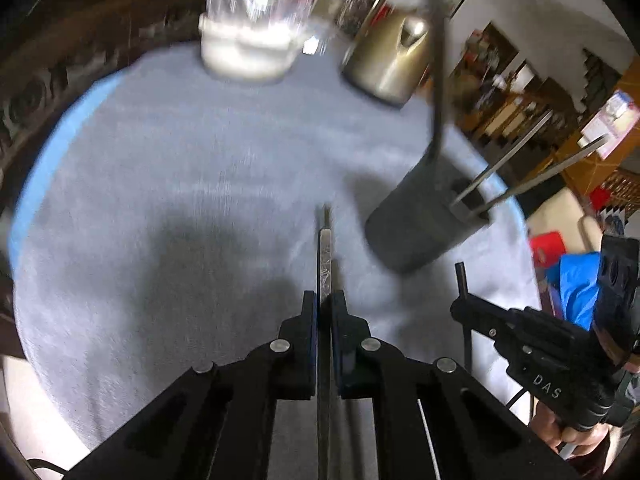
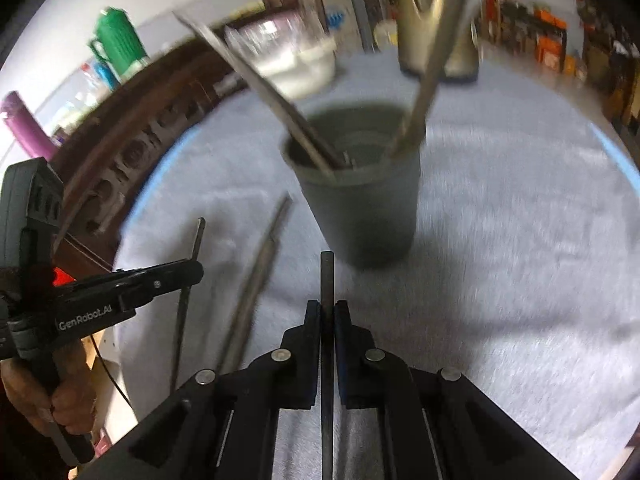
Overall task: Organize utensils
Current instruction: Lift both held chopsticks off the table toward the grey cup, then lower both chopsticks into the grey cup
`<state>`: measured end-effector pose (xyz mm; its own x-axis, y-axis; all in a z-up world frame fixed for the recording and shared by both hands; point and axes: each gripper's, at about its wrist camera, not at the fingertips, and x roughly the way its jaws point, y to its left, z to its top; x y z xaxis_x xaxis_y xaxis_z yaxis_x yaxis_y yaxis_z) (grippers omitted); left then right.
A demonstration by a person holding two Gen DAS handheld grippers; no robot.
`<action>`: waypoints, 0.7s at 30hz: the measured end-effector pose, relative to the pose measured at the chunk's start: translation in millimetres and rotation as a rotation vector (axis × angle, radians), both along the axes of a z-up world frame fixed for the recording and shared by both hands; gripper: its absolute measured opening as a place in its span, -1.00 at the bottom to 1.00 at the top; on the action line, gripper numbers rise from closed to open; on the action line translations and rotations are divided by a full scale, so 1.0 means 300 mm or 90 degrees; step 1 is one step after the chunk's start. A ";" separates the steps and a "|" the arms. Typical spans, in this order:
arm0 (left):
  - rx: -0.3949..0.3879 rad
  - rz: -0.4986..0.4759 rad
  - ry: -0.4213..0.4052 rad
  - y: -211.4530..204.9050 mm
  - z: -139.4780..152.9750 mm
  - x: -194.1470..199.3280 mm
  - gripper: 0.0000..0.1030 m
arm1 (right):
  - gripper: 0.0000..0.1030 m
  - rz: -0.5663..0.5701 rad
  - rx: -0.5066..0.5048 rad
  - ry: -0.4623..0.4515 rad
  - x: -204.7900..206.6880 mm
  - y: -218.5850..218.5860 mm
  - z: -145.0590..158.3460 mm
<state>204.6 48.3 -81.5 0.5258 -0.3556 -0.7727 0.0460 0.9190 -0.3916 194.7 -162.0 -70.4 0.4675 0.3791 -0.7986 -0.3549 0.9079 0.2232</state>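
A dark grey cup (image 1: 424,216) stands on the grey cloth and holds several utensils (image 1: 532,160). In the right wrist view the cup (image 2: 360,204) is straight ahead with utensils (image 2: 256,84) leaning out of it. My left gripper (image 1: 325,304) is shut on a flat metal utensil handle (image 1: 325,256) that points forward over the cloth. My right gripper (image 2: 327,312) is shut on a thin dark rod-like utensil (image 2: 327,276), just short of the cup. The right gripper also shows in the left wrist view (image 1: 460,304). The left gripper shows at the left of the right wrist view (image 2: 196,268).
A round table with a grey cloth (image 1: 180,180) and a blue edge. A white and clear container (image 1: 248,36) and a gold metal kettle (image 1: 388,60) stand at the far side. A green jug (image 2: 116,44) and a purple bottle (image 2: 24,128) stand beyond the table.
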 end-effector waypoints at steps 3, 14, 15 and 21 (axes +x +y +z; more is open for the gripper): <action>-0.002 0.011 -0.060 0.004 0.081 -0.022 -0.88 | -0.86 -0.005 0.035 -0.048 -0.018 -0.011 0.061; -0.012 0.021 -0.217 -0.011 0.296 -0.115 -0.89 | -0.86 -0.041 0.162 -0.219 -0.090 -0.097 0.270; -0.016 0.021 -0.226 -0.009 0.310 -0.119 -0.89 | -0.86 -0.045 0.170 -0.233 -0.099 -0.105 0.288; -0.043 0.038 -0.289 0.023 0.388 -0.153 -0.89 | -0.86 -0.067 0.198 -0.299 -0.133 -0.151 0.361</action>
<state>158.8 55.1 34.9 0.8262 -0.3562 -0.4365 0.1747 0.8985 -0.4026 155.0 -207.1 37.9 0.7931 0.4956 -0.3541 -0.3919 0.8602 0.3263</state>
